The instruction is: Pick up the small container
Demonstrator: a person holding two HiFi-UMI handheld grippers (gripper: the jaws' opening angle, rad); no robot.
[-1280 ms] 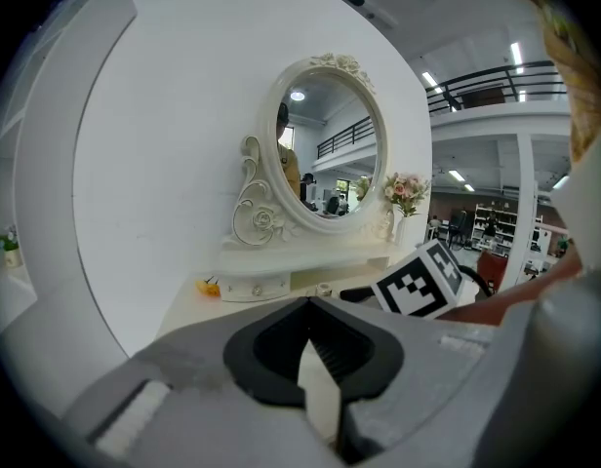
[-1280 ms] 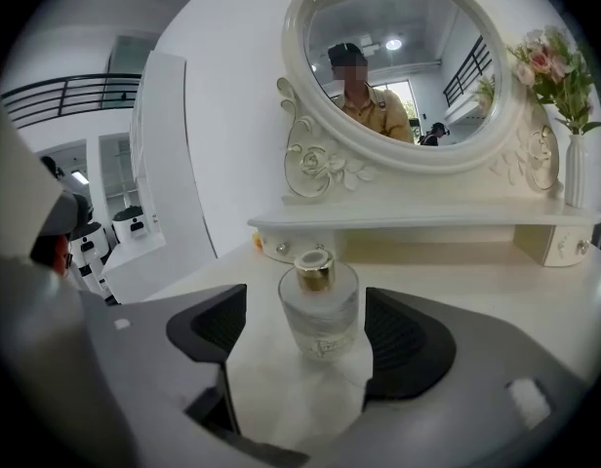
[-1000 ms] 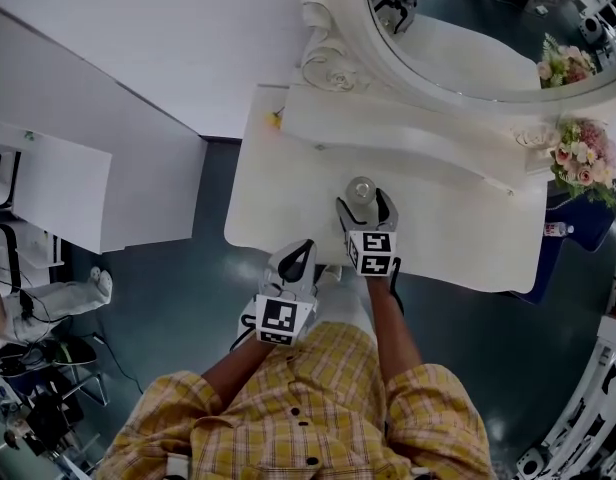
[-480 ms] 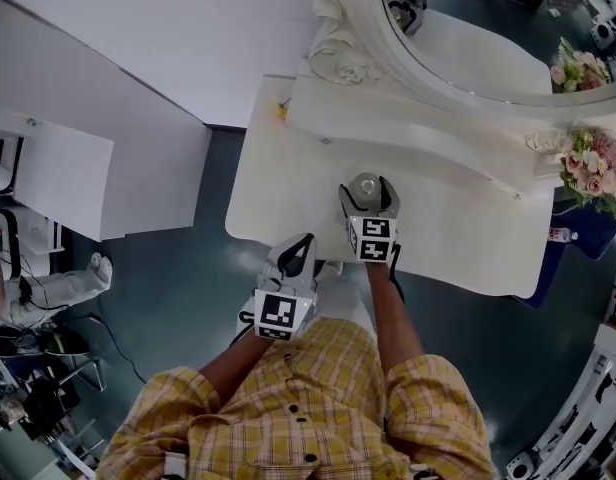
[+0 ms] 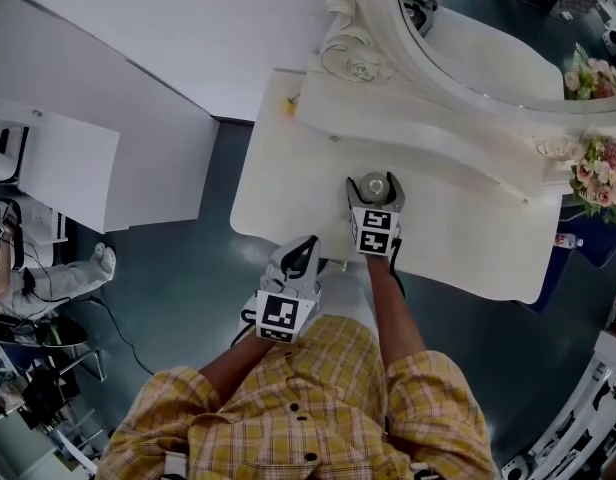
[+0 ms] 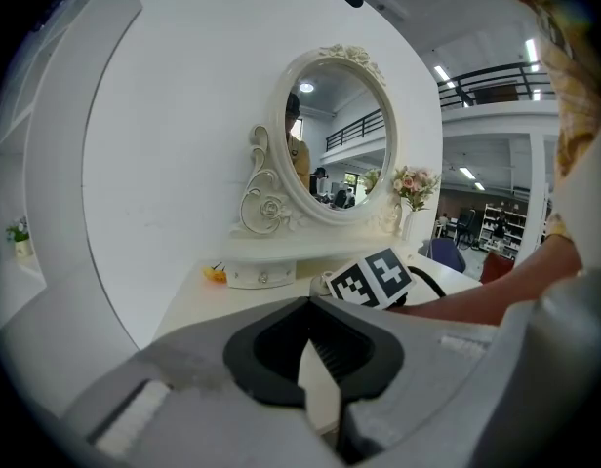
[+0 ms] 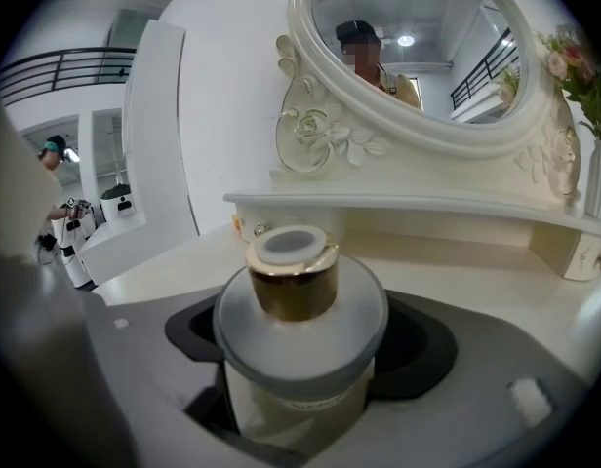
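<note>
The small container [image 5: 374, 185] is a round pale jar with a gold collar and white cap. It stands upright on the white vanity table [image 5: 288, 188], near the front middle. My right gripper [image 5: 375, 181] has a finger on each side of it. In the right gripper view the small container [image 7: 300, 300] fills the gap between the jaws, and the right gripper [image 7: 300, 378] presses on its lower body. My left gripper [image 5: 300, 251] hangs off the table's front edge, by the person's shirt. In the left gripper view its pads meet, with nothing between them in the left gripper [image 6: 310, 359].
An oval mirror [image 5: 488, 38] in an ornate white frame stands behind a raised shelf [image 5: 418, 128] at the table's back. A vase of flowers [image 5: 603, 168] is at the right end, a small yellow object [image 5: 291, 103] at the left back corner, a small bottle [image 5: 558, 240] near the right edge.
The right gripper has slid a little further forward, so its fingers now flank the container's sides. The left gripper has stayed where it was.
</note>
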